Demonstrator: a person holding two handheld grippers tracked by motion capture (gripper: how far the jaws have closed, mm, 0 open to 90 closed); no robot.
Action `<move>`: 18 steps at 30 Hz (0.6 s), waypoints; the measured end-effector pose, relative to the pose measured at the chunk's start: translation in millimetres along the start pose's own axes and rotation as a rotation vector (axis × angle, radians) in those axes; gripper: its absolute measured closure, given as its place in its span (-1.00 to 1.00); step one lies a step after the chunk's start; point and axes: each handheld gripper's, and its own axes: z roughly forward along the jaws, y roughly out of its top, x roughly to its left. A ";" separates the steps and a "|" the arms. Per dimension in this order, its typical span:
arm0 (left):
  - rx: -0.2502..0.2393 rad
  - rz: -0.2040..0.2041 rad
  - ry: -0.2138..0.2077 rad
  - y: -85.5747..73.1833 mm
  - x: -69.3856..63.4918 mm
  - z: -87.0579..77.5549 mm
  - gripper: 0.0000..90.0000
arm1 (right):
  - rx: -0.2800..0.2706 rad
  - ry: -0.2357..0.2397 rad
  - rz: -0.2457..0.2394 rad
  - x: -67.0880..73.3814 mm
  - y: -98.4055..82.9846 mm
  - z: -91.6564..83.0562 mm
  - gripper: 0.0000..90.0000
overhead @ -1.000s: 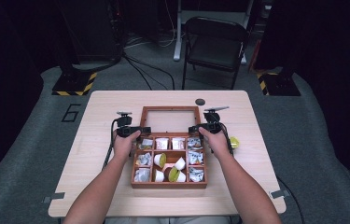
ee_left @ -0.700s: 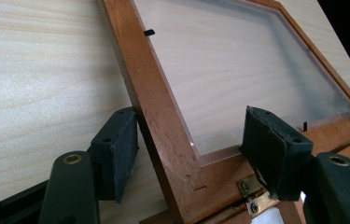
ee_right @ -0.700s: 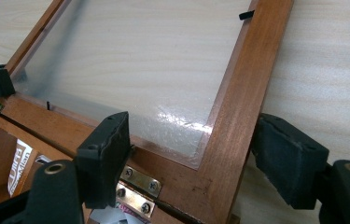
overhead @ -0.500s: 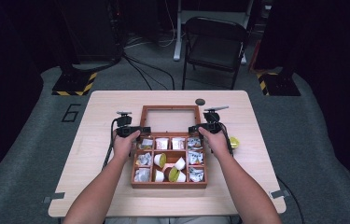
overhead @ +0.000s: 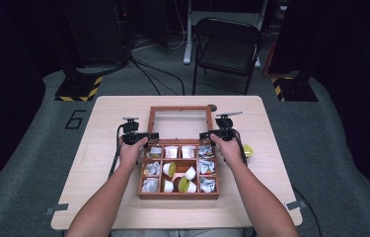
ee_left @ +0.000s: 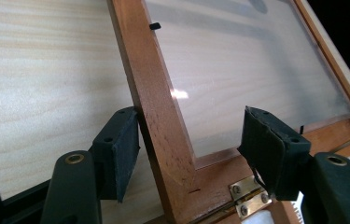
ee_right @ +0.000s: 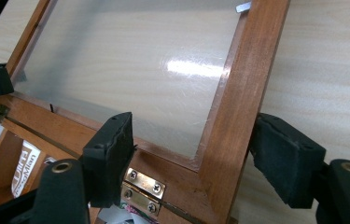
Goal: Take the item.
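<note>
While the wooden box [overhead: 178, 170] sits mid-table with its glazed lid [overhead: 179, 122] laid flat behind its hinges, the left gripper [ee_left: 189, 149] and right gripper [ee_right: 193, 158], jaws spread and just closing, each straddle a lid side rail beside the hinges without pinching, apparently to swing it shut.

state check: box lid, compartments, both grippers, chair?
box lid: open, laid back flat on the table
compartments: uncovered, holding packets and pods
left gripper: open, jaws closing astride the lid frame
right gripper: open, jaws closing astride the lid frame
chair: unfolded, unoccupied
</note>
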 end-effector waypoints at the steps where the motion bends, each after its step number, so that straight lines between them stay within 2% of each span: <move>1: -0.010 -0.004 -0.005 0.6 -0.5 -0.9 -0.17 | -0.003 0.002 -0.002 0.0 0.2 -0.8 -0.32; 6: -0.027 0.020 -0.014 2.7 -1.8 -6.1 -0.16 | -0.037 0.014 -0.014 1.2 1.5 -6.6 -0.30; 7: -0.036 0.013 -0.015 2.9 -3.3 -7.0 -0.15 | -0.038 0.015 -0.006 2.1 1.8 -7.7 -0.29; 8: -0.042 0.029 -0.015 3.3 -3.0 -7.7 -0.15 | -0.044 0.018 -0.007 2.8 1.9 -9.1 -0.29; 9: -0.045 0.019 -0.016 3.2 -4.7 -8.5 -0.15 | -0.045 0.017 -0.013 3.0 2.1 -10.2 -0.29; 11: -0.046 0.046 -0.013 3.8 -5.1 -10.3 -0.15 | -0.056 0.015 -0.018 4.6 2.1 -11.7 -0.29; 12: -0.053 0.043 -0.014 3.9 -6.1 -10.6 -0.15 | -0.051 0.013 -0.012 5.8 2.2 -13.2 -0.29; 18: -0.064 0.058 -0.027 4.8 -7.8 -15.0 -0.15 | -0.072 0.002 -0.061 8.9 2.1 -17.2 -0.28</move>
